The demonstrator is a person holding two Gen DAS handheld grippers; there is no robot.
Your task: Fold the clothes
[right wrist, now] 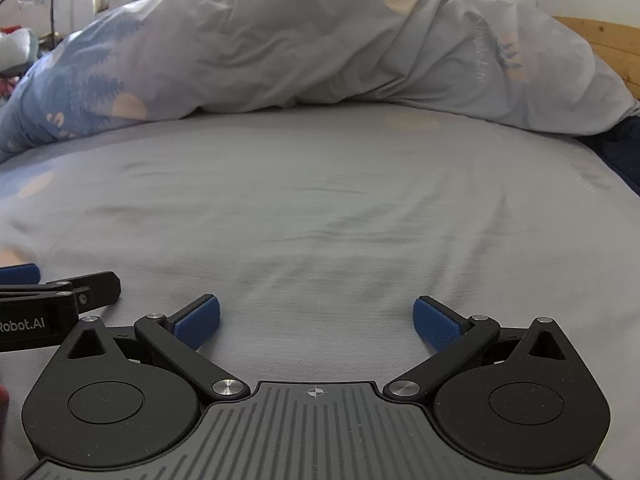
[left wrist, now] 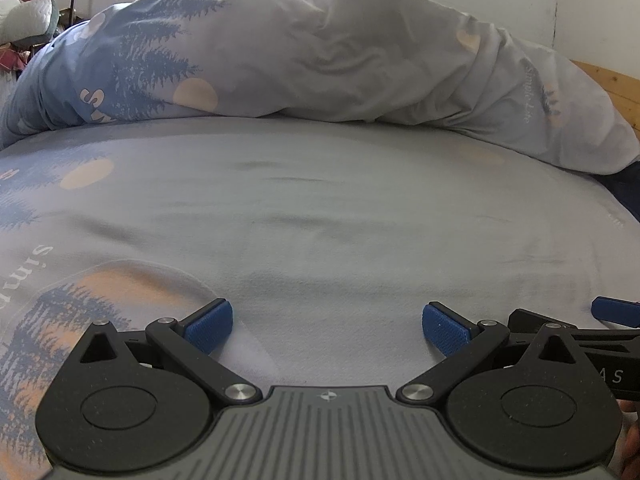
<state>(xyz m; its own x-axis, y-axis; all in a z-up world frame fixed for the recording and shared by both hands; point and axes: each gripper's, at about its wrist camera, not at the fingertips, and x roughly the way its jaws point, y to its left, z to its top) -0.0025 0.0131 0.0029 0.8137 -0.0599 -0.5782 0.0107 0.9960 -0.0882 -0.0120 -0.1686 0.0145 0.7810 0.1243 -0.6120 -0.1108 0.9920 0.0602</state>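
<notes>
**Two open grippers, no garment in view**

Left gripper [left wrist: 327, 330] and right gripper [right wrist: 316, 322] hover side by side, jaws spread, empty, above the bedsheet [left wrist: 320, 208]. Clothes are not visible; only a quilt [right wrist: 300, 48] lies behind. Likely step: locating a garment.

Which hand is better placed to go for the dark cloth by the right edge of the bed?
Probably the right gripper: it is open, empty, and sits beside the left gripper on the side nearer the dark cloth.

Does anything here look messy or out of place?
Only the duvet, bunched in a crumpled heap along the far side of the bed; the sheet before it lies nearly smooth. No garment is visible to fold.
</notes>
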